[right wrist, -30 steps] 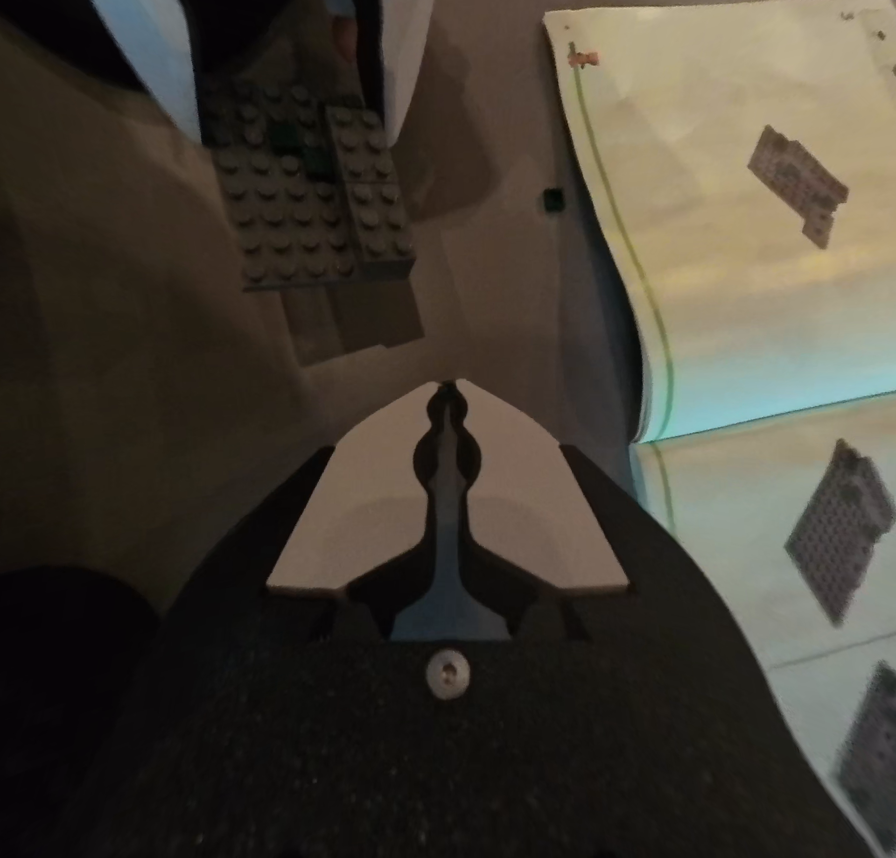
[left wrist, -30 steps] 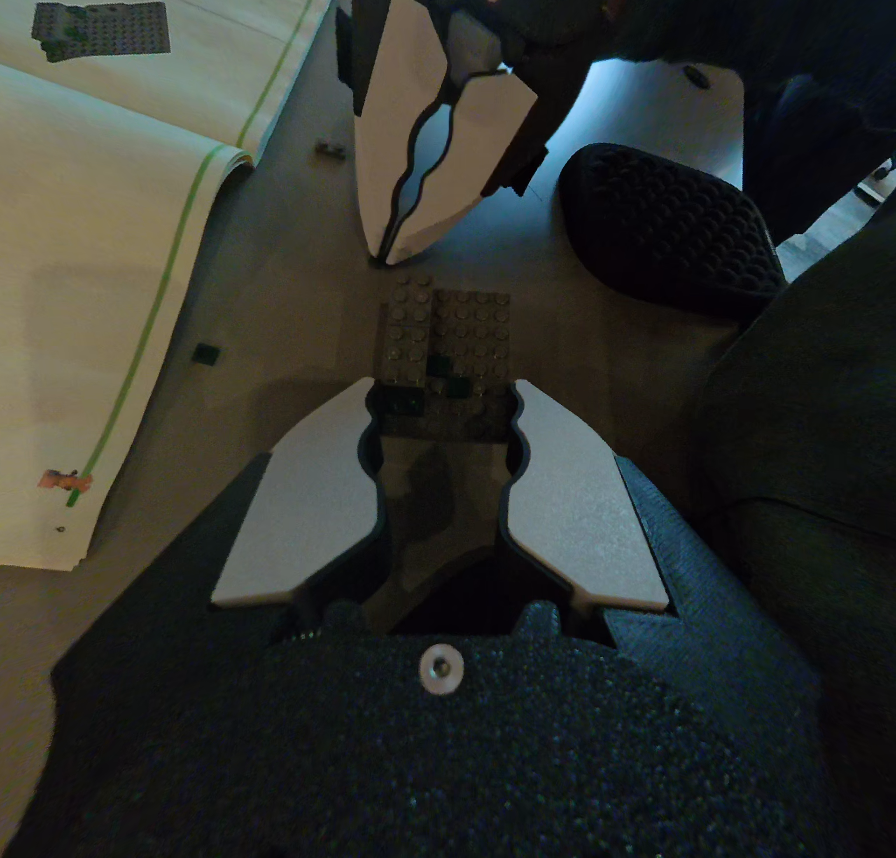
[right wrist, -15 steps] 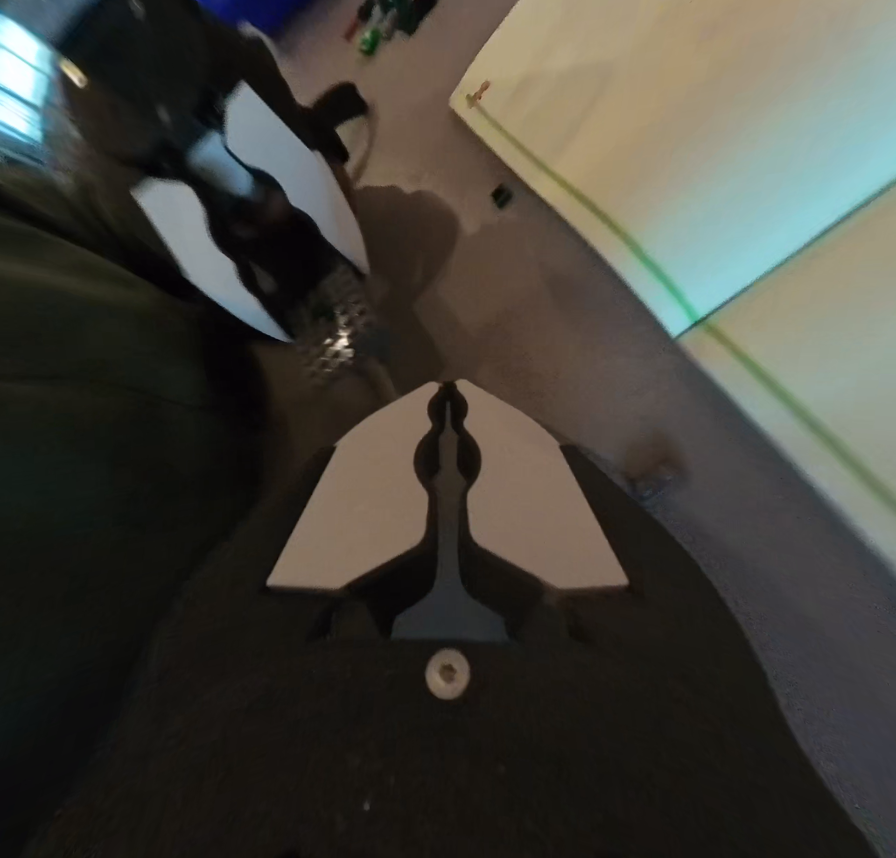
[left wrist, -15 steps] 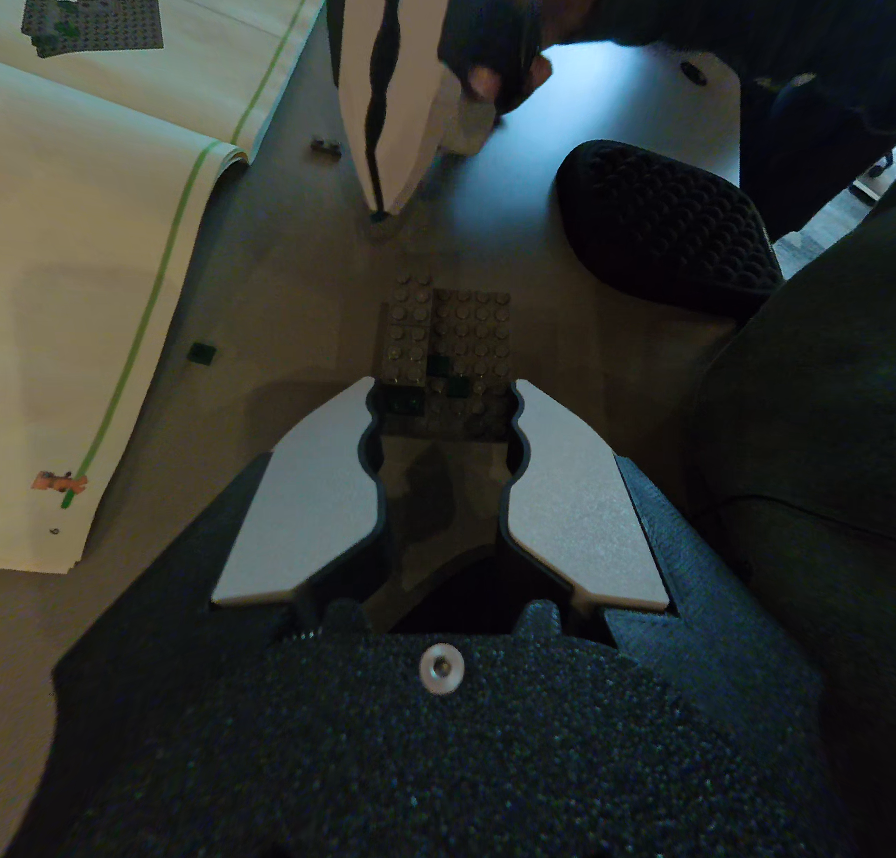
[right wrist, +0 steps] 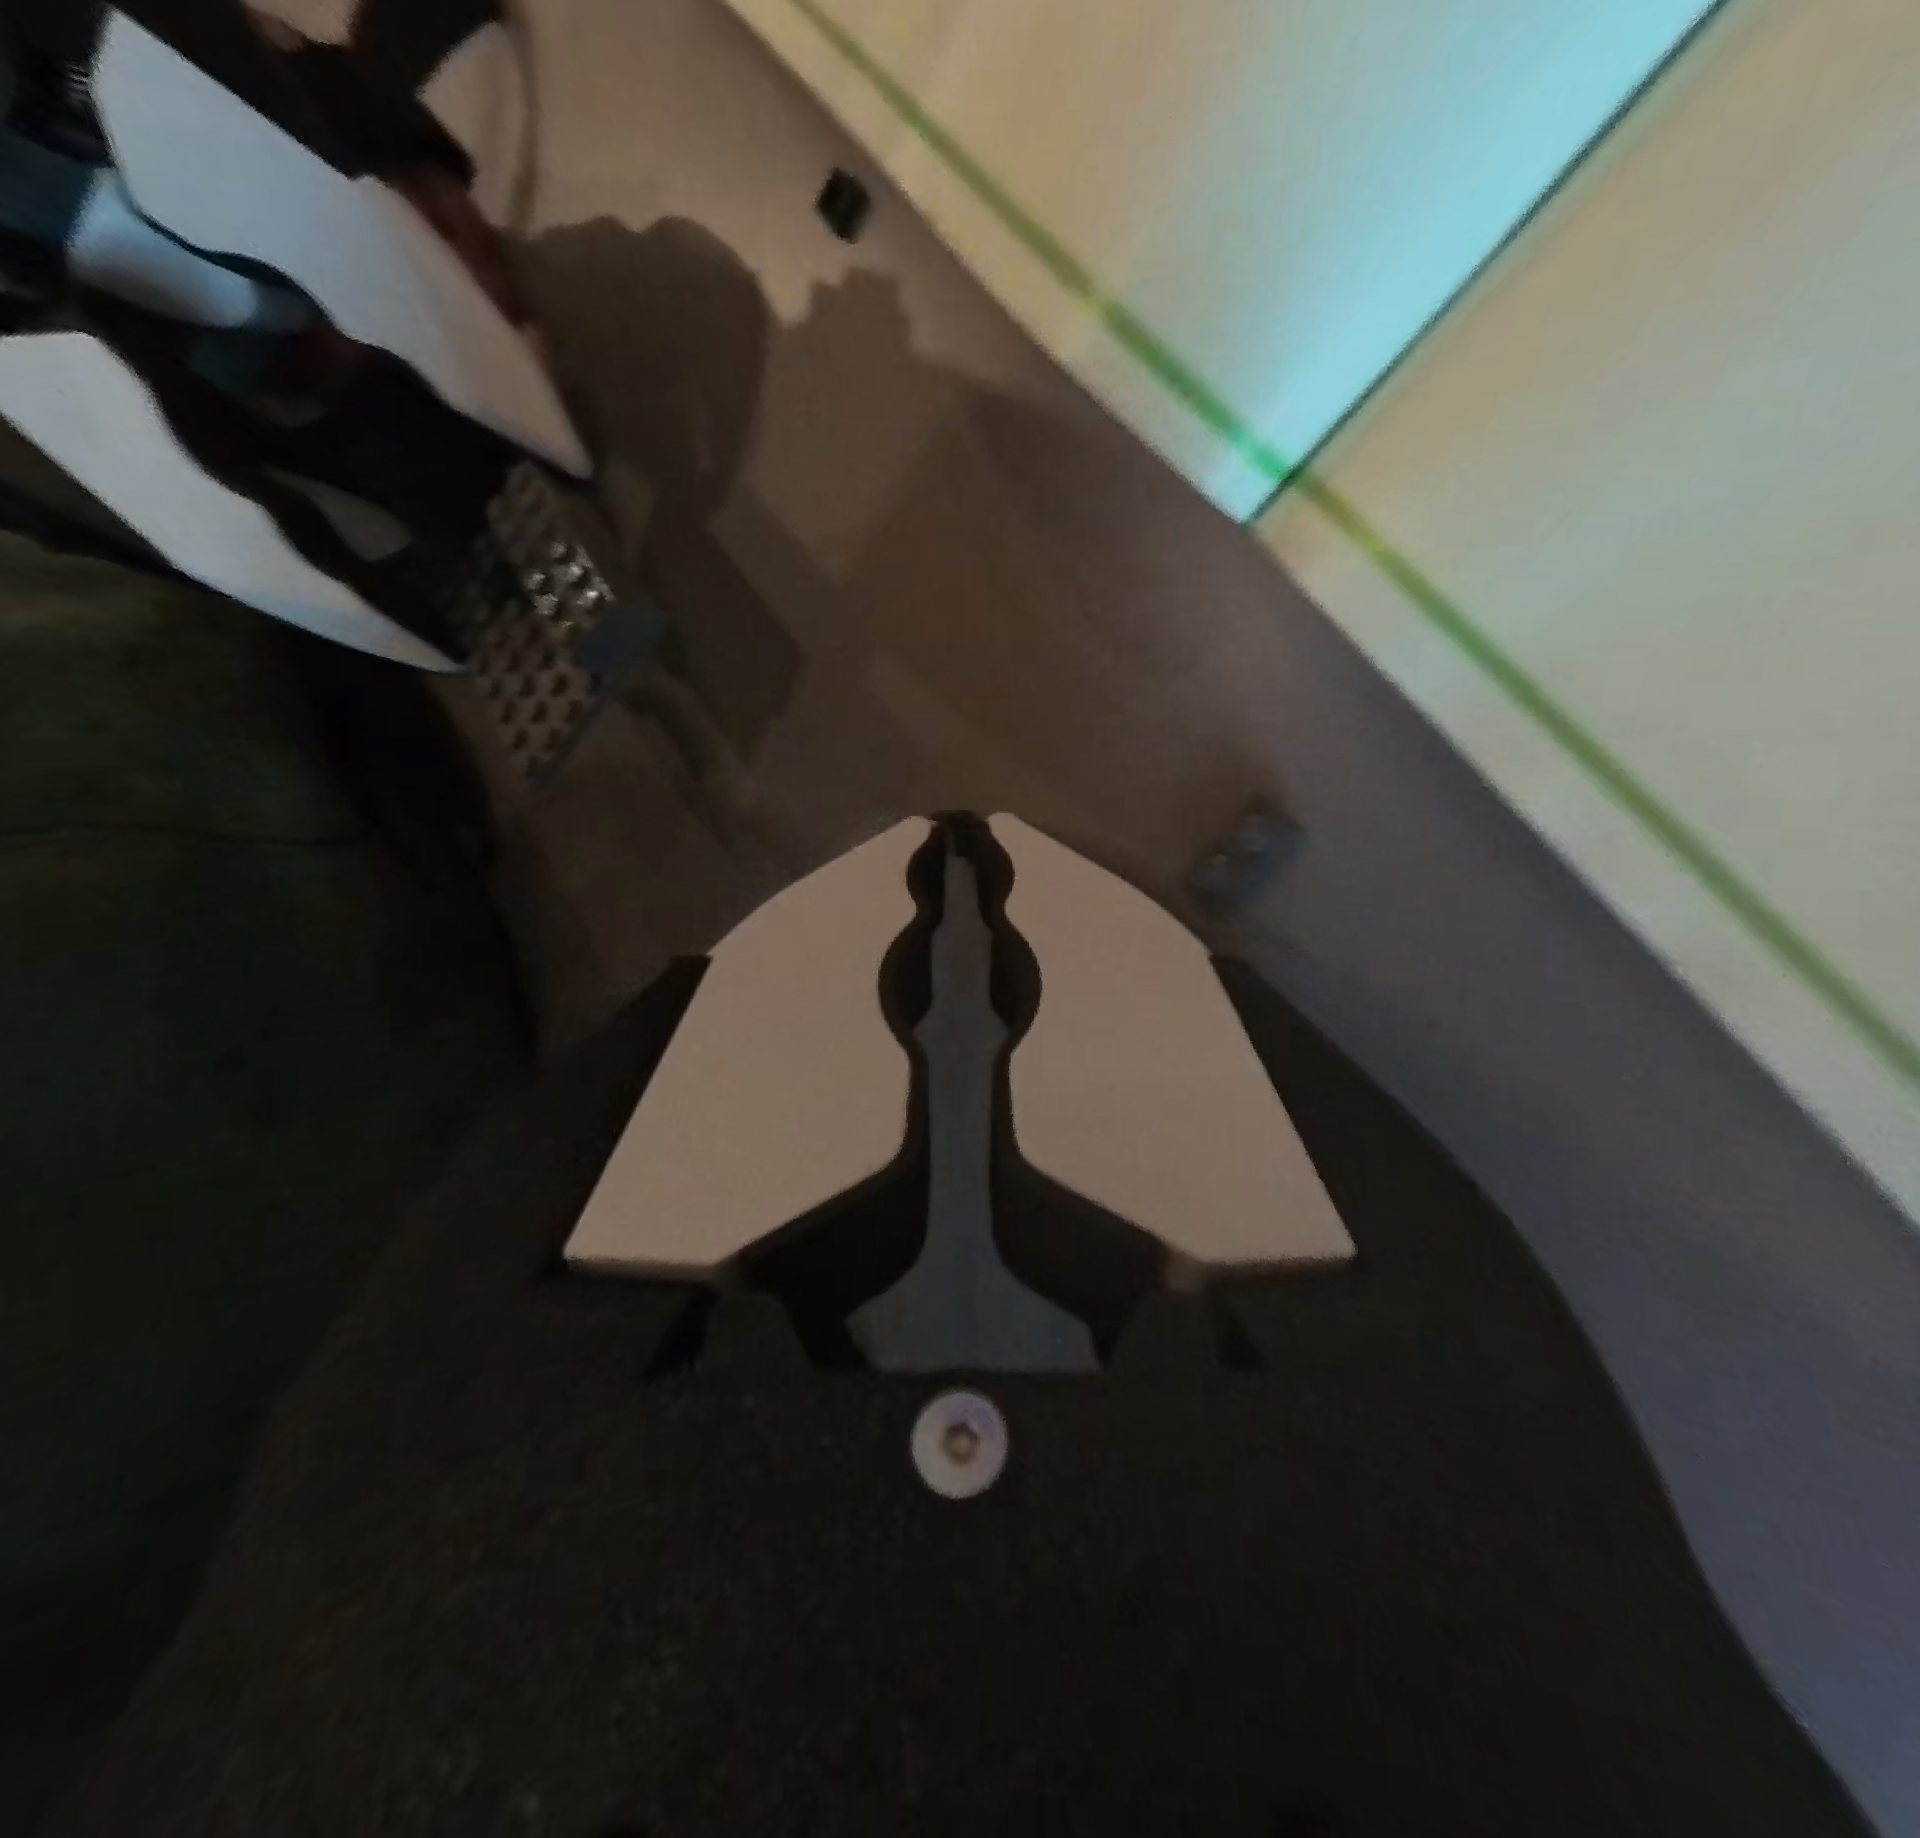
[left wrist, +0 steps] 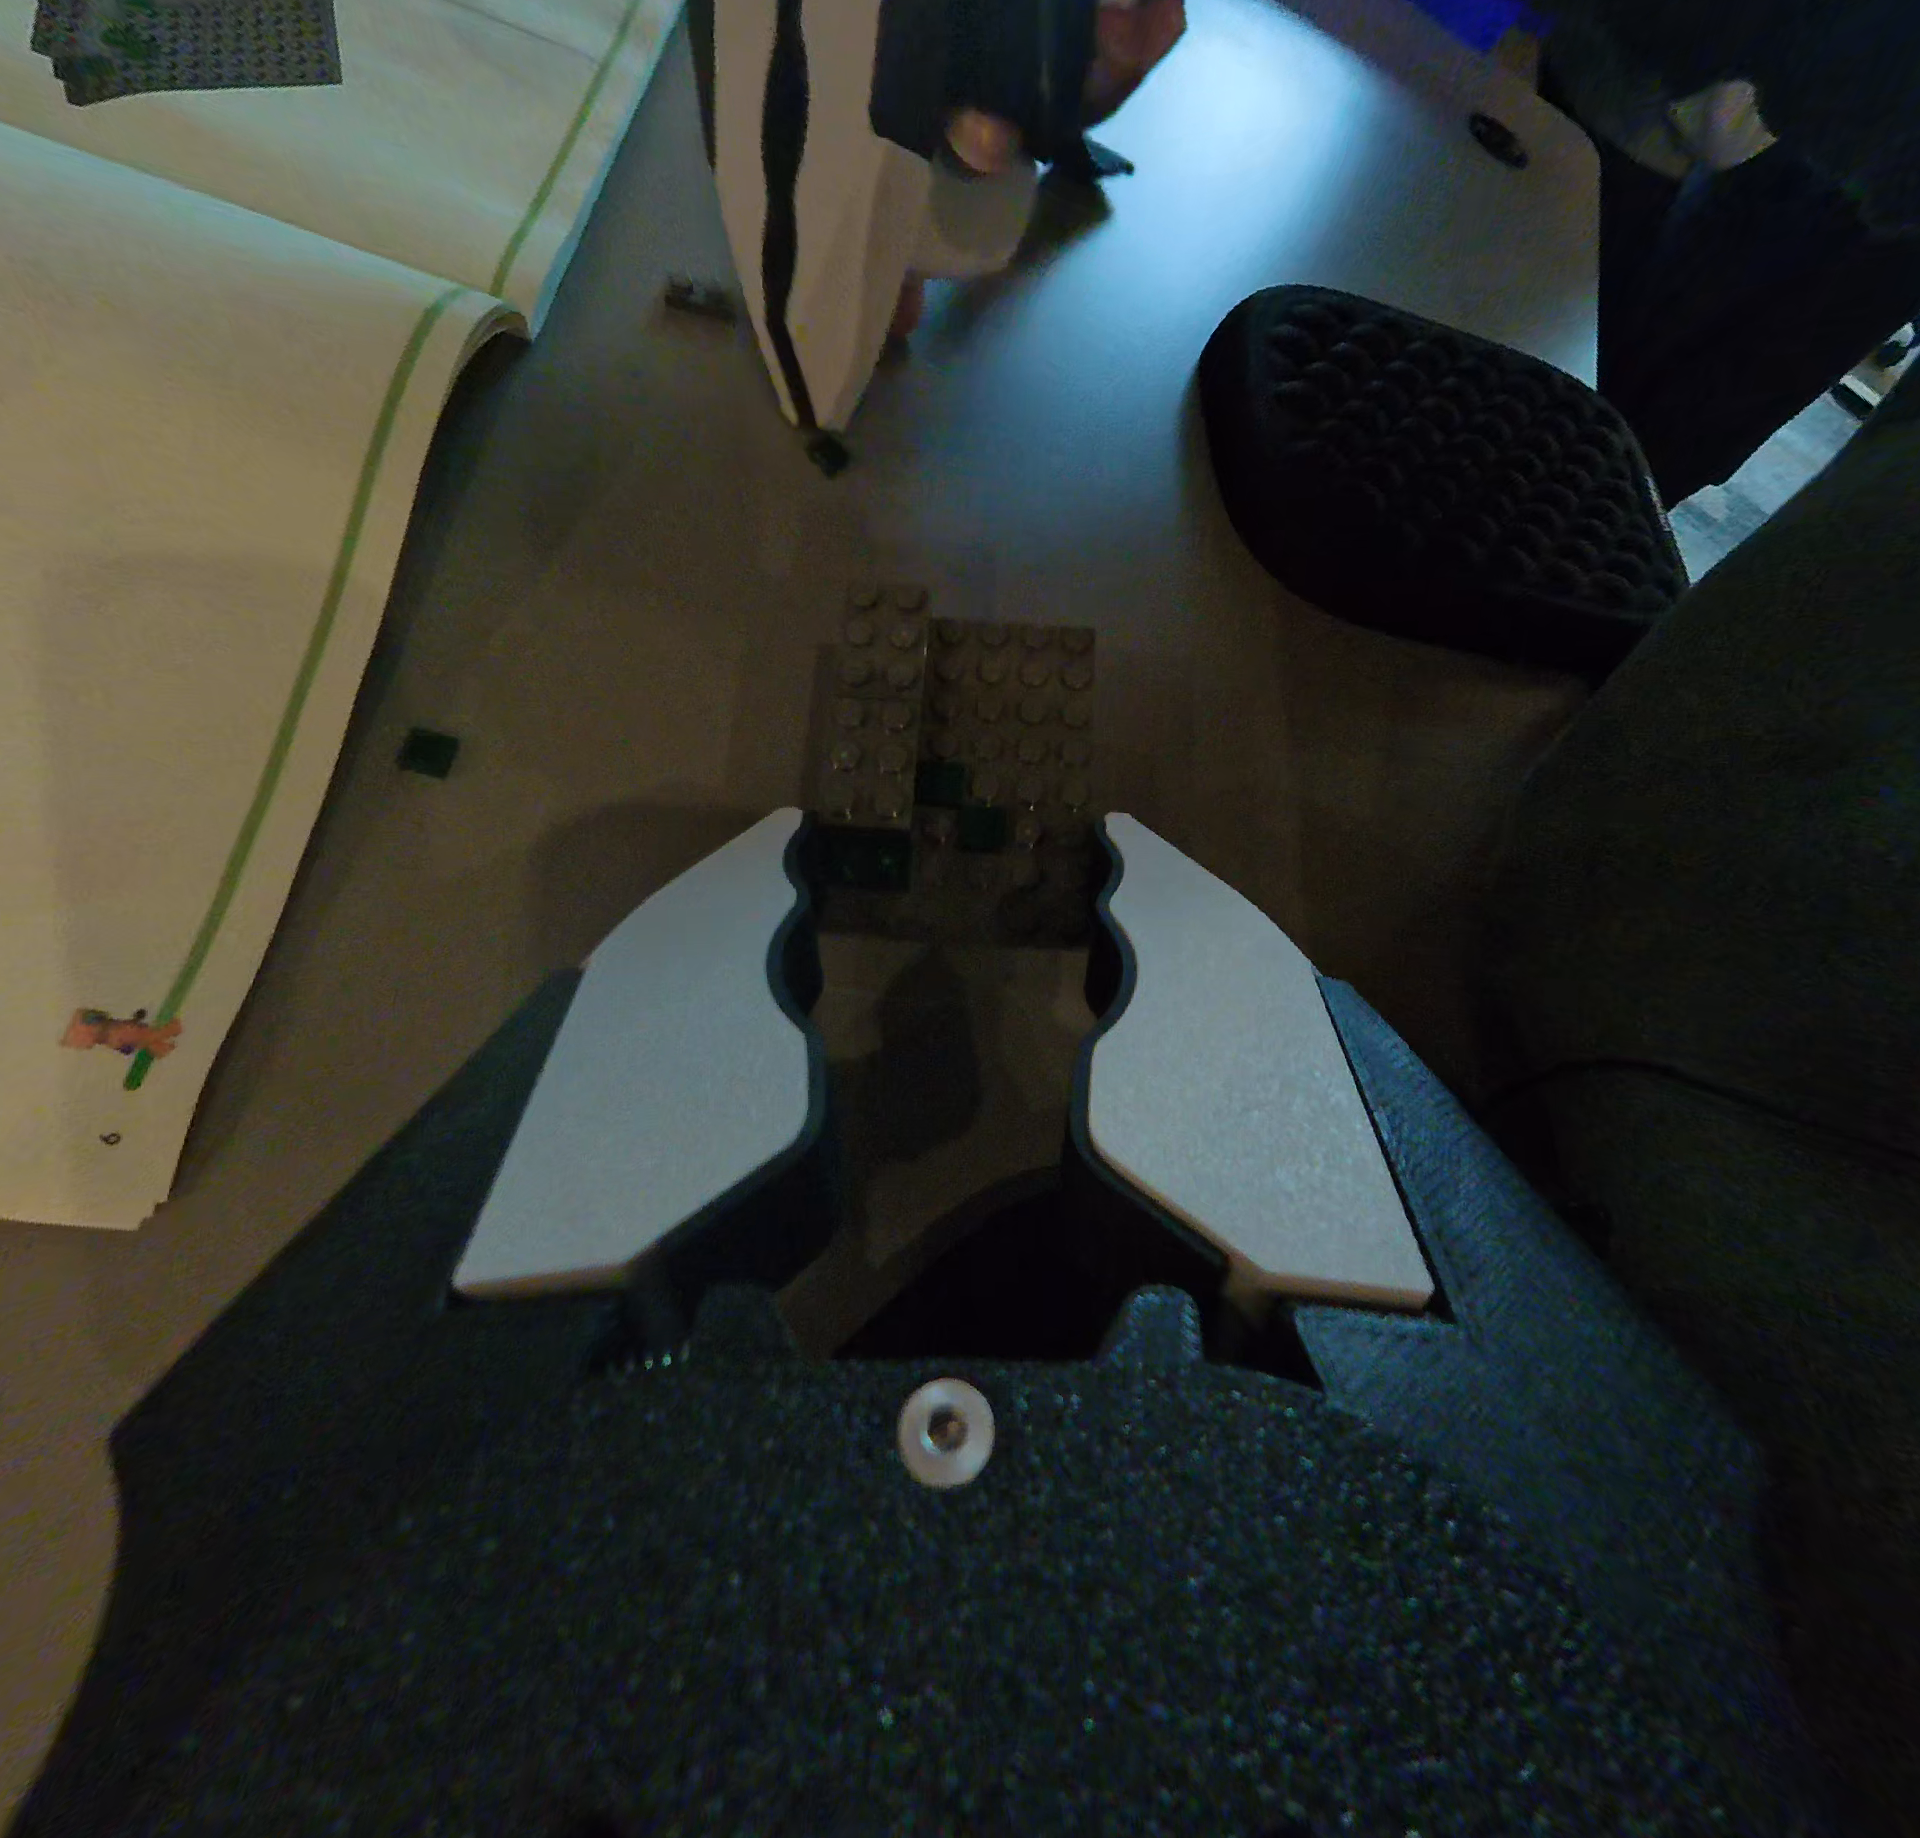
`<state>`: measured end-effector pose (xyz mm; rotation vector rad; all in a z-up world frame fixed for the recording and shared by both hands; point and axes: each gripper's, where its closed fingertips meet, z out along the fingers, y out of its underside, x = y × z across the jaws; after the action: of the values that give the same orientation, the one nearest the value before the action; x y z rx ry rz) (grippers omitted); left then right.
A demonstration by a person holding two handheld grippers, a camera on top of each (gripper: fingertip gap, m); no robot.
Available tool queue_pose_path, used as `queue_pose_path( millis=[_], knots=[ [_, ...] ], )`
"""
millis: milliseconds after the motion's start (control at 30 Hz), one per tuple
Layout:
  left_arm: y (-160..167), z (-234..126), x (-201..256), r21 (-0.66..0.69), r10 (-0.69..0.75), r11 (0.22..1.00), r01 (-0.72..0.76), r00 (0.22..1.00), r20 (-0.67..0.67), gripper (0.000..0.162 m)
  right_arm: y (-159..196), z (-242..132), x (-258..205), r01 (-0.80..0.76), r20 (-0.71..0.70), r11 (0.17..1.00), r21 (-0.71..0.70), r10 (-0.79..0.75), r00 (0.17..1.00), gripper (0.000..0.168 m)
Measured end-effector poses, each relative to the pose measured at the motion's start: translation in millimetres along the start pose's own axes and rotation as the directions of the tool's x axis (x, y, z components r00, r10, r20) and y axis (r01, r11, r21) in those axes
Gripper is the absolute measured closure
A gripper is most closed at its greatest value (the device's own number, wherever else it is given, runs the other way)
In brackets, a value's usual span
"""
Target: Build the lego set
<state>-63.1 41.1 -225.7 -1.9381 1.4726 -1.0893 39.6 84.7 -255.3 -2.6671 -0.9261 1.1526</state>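
Note:
A grey studded Lego plate point(left wrist: 1013, 708) lies on the table, with a raised grey brick along its left side and small dark green pieces near its close end. My left gripper point(left wrist: 954, 834) clamps the plate's near end between its white fingers. The plate also shows in the right wrist view point(right wrist: 530, 645), between the left gripper's fingers. My right gripper point(right wrist: 961, 822) is shut, with a small dark piece point(left wrist: 828, 453) at its tips. It hangs over the table beyond the plate, seen in the left wrist view point(left wrist: 805, 417).
An open instruction booklet point(left wrist: 208, 500) lies to the left and also shows in the right wrist view point(right wrist: 1455, 230). A loose dark green tile point(left wrist: 429, 752) and a small grey piece point(left wrist: 691, 297) lie beside it. A black textured pad point(left wrist: 1434, 469) and dark fabric point(left wrist: 1714, 905) are at the right. Left tips to right tips: about 12 cm.
My right gripper has drawn back from the plate's far end, moved farther away and to the left, and turned. My left gripper and the plate have not moved.

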Motion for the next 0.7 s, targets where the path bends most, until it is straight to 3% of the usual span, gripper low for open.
queue_pose_path(
  millis=[167,267,367,500,600,700],
  knots=[
    [0.1,0.0,0.4,0.0,0.001,1.0,-0.001,1.0,-0.001,0.113,-3.6,-5.2,4.6,0.015,-0.007,1.0,0.016,-0.015,1.0,0.159],
    [-0.1,-0.1,0.5,0.002,0.001,1.0,-0.001,1.0,-0.003,0.113,-5.7,-5.7,-6.7,0.103,0.004,0.994,0.045,-0.104,0.995,0.158],
    [-0.5,-0.3,0.6,0.005,0.002,1.0,-0.002,1.0,-0.003,0.113,-7.4,-5.5,-9.2,0.285,-0.118,0.957,0.058,-0.277,0.954,0.156],
    [-1.0,-0.2,-0.8,0.003,0.019,1.0,-0.019,1.0,0.024,0.113,-6.5,-4.1,-4.8,0.481,-0.332,0.877,0.009,-0.451,0.829,0.153],
    [0.4,1.6,-2.8,-0.018,0.05,0.999,-0.049,0.997,0.063,0.113,-1.4,-0.4,-2.7,0.541,-0.433,0.84,-0.037,-0.502,0.749,0.153],
    [0.8,4.1,-2.7,-0.034,0.072,0.997,-0.069,0.995,0.076,0.113,2.1,2.9,-2.0,0.546,-0.473,0.837,-0.042,-0.498,0.727,0.153]
  ],
)
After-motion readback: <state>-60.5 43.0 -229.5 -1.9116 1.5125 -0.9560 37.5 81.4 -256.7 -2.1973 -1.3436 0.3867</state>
